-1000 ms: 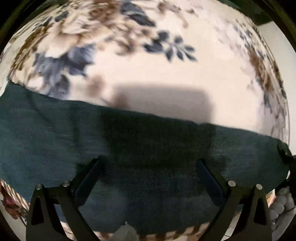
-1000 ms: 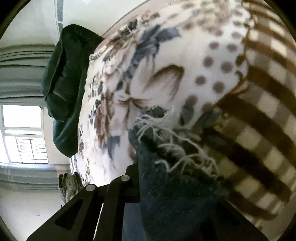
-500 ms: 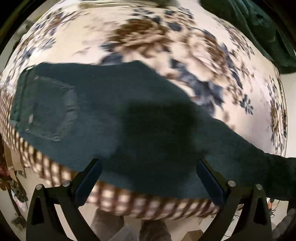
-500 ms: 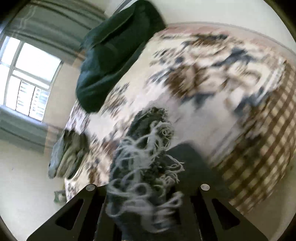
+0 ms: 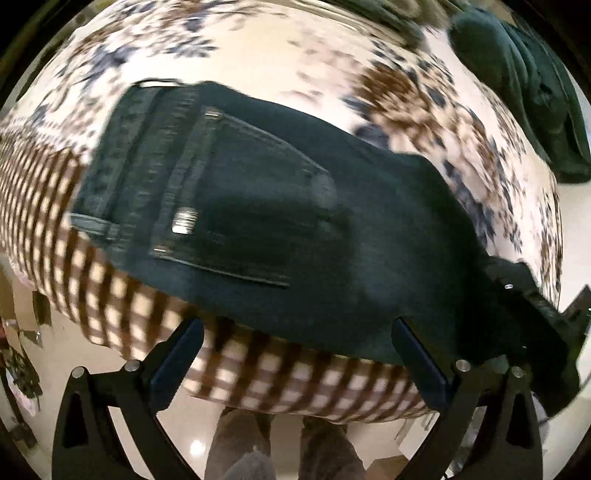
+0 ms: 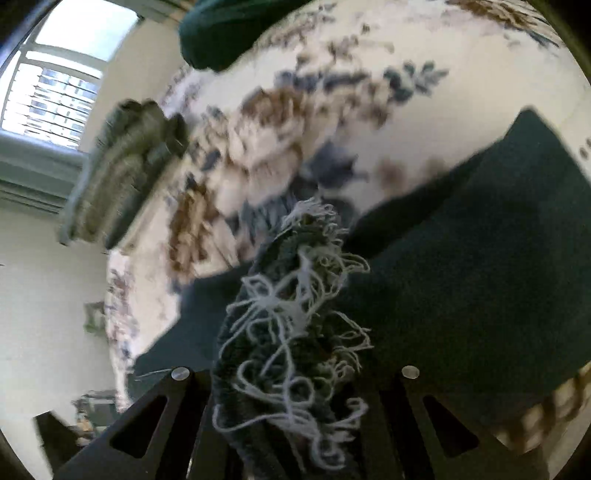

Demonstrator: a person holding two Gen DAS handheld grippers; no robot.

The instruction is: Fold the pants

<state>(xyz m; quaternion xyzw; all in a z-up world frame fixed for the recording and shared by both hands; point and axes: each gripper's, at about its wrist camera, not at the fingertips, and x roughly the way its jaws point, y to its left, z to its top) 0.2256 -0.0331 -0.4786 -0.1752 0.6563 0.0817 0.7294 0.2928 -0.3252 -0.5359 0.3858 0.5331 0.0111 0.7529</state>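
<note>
While right tongs (image 6: 291, 373) pinch the pants' frayed hem (image 6: 295, 295), left tongs (image 5: 295, 354) agape above bed edge (image 5: 295, 384).

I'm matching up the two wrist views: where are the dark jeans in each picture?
Left wrist: the jeans lie across the middle, back pocket left of centre, on the floral bedspread.
Right wrist: their frayed hem is at bottom centre in the right hand-held gripper; the rest spreads right.
Shared landmark: the dark green bundle at the top.
</note>
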